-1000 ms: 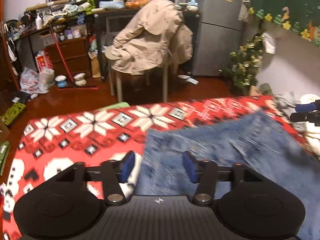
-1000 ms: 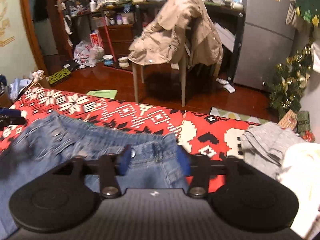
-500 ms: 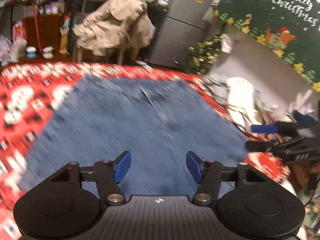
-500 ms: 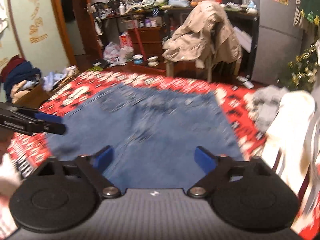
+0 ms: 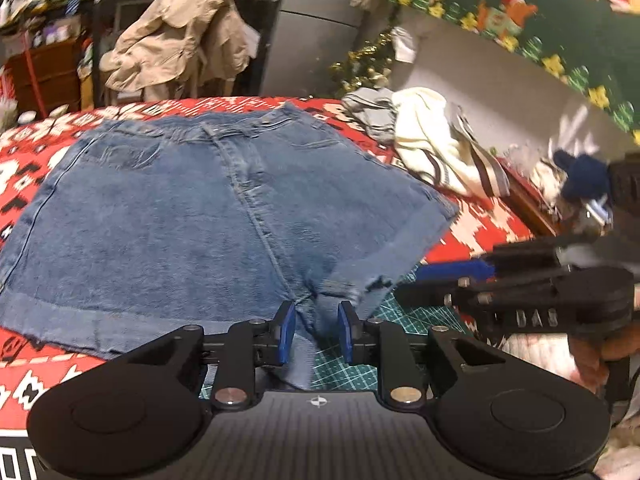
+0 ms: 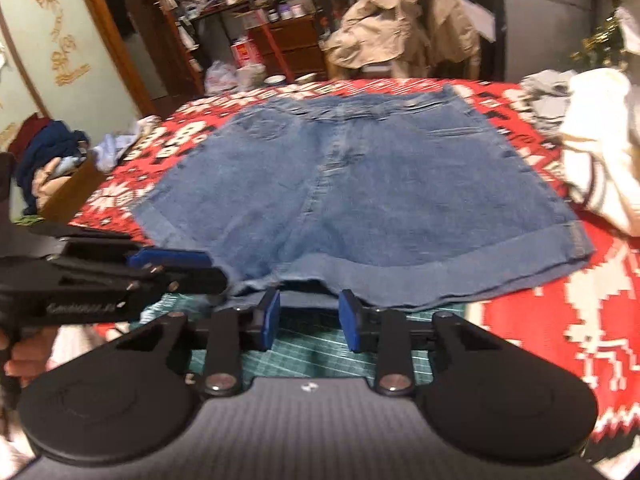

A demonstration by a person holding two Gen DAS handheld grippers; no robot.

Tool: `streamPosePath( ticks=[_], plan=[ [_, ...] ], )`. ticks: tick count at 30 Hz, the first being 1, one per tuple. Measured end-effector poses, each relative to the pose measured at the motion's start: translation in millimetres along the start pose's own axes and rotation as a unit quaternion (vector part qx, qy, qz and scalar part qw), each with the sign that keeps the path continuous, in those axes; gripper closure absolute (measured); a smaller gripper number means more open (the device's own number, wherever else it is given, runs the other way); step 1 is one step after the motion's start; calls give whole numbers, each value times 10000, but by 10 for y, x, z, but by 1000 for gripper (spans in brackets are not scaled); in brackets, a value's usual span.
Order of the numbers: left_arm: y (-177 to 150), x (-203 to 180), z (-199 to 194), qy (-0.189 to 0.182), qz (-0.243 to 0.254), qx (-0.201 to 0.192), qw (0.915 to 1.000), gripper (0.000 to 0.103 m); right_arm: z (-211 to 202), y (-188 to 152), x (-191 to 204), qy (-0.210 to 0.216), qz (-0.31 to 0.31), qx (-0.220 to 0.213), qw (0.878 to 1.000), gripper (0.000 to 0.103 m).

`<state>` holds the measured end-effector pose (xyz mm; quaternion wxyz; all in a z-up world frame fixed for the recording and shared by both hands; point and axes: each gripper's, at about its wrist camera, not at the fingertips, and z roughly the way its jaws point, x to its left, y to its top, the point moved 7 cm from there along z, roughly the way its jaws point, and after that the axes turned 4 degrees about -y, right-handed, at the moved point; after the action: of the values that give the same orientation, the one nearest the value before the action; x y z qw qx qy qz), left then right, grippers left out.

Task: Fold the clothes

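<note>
Left wrist view, denim shorts (image 5: 192, 216) crotch fabric between open fingers (image 5: 285, 336).

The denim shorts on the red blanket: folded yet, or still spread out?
Spread out. The denim shorts lie flat, waistband far, both leg hems near, no fold visible.

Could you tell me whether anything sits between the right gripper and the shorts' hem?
Nothing visible does. The right gripper hangs open just short of the shorts, with only bare green mat under its fingers. The left gripper works beside it.
</note>
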<state>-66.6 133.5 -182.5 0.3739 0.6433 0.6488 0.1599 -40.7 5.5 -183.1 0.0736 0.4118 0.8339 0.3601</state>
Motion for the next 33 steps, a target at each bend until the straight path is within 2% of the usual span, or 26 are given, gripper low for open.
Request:
streamPosePath(
  ticks=[4,8,12,15,18,22,23,24,25,26,28,30,33],
  plan=[
    [-44,-164,71,242,633,1,9977,73,-43,51,-421,-477,349,-45,9982,67],
    [-130,-314,177,530,1398,40,9888,70,-71,120,-1073,-1210,659,-136,9904,64],
    [-165,-387,256,572,1675,58,9842,70,-28,138,-1794,-1783,1071,-169,9780,63],
    [-195,-433,313,716,1981,67,9775,70,65,138,-2134,-1705,1336,-180,9761,61],
    [-211,-458,363,814,2183,109,9724,70,238,181,-2227,-1579,1325,-206,9783,61],
    [-231,-465,446,901,2390,185,9666,70,432,227,-2241,-1614,1180,-143,9797,62],
    [-234,-472,468,926,2466,202,9645,74,451,245,-2251,-1571,1209,-164,9800,64],
    [-240,-477,479,946,2564,196,9617,88,466,268,-2245,-1501,1231,-179,9808,71],
    [-246,-481,489,965,2664,190,9588,95,485,292,-2234,-1407,1228,-180,9822,88],
    [-252,-485,499,984,2763,183,9558,95,491,312,-2212,-1304,1203,-175,9840,94],
    [-285,-544,455,900,3144,165,9449,96,459,350,-2153,-1434,1018,-166,9843,98],
    [-390,-607,457,918,3722,320,9230,96,387,366,-2121,-1564,863,-170,9838,98],
    [-596,-690,526,989,4478,485,8873,96,351,327,-2187,-1725,953,-96,9803,100]
  ],
)
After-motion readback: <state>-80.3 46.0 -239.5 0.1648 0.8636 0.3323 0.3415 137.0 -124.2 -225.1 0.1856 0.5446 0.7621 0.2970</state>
